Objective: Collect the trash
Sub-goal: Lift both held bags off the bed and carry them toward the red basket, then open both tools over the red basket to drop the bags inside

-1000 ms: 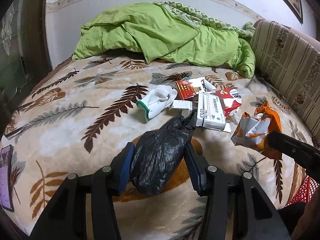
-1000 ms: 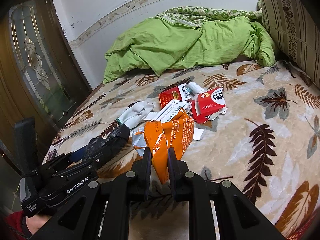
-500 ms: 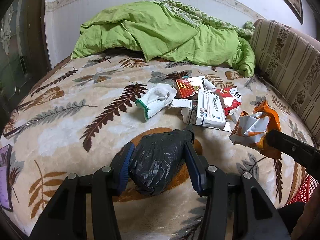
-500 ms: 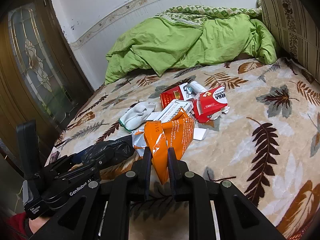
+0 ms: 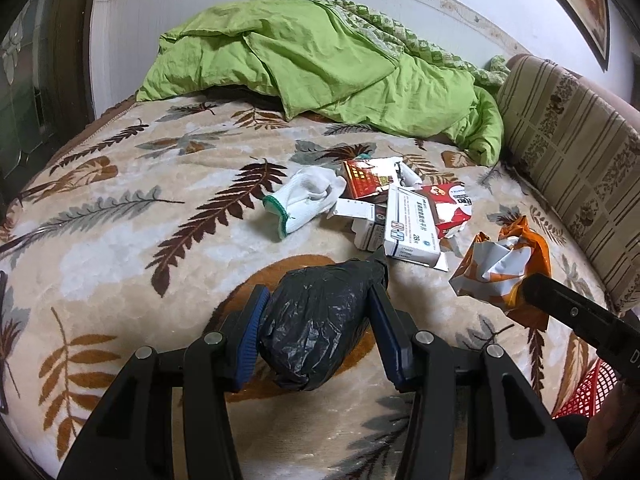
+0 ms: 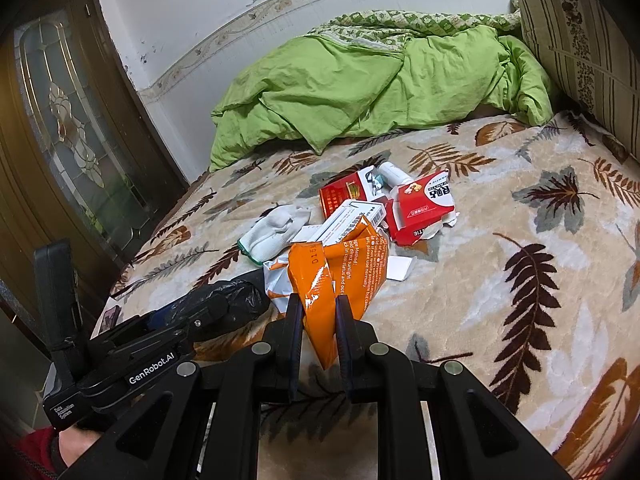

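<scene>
My left gripper (image 5: 318, 296) is shut on a crumpled black plastic bag (image 5: 316, 320), held just above the leaf-patterned bed cover; the same bag (image 6: 224, 304) shows at the left of the right wrist view. My right gripper (image 6: 318, 306) is shut on an orange and white snack wrapper (image 6: 340, 268), which also shows at the right of the left wrist view as the wrapper (image 5: 504, 268). Further back on the bed lie a white glove (image 5: 308, 200), a white medicine box (image 5: 412, 228), red cartons (image 6: 424, 208) and a small white bottle (image 6: 394, 174).
A rumpled green duvet (image 5: 328, 64) fills the far end of the bed. A striped headboard cushion (image 5: 572, 152) runs along the right. A red mesh basket (image 5: 584, 396) peeks in at lower right. A dark glazed door (image 6: 72, 128) stands on the left.
The black bag has lifted off the pile and drawn back from the medicine box in my left gripper. The right gripper and its wrapper kept still.
</scene>
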Demonstrator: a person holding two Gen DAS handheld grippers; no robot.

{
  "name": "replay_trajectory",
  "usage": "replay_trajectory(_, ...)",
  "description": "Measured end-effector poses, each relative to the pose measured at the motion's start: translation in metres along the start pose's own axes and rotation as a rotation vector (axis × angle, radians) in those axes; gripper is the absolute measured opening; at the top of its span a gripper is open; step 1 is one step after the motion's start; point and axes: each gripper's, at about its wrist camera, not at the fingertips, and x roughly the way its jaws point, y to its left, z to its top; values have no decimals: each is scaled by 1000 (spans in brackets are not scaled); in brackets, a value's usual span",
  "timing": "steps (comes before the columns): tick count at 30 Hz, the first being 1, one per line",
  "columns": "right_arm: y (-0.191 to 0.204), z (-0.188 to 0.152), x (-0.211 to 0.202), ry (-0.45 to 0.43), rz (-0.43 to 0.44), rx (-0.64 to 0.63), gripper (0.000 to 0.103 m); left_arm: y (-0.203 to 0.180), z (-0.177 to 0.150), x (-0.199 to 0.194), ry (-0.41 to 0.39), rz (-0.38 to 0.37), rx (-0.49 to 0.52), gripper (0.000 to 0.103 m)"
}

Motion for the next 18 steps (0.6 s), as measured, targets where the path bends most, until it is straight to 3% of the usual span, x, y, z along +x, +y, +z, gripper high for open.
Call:
replay_trajectory(11,-23,-4,-28,-9,36,152,16,-34,0,-24,-48,-71,111,49)
replay_trajectory(18,-50,-14,-106,-64,-22,202,16,-94,1,-49,-54,-235,226,49)
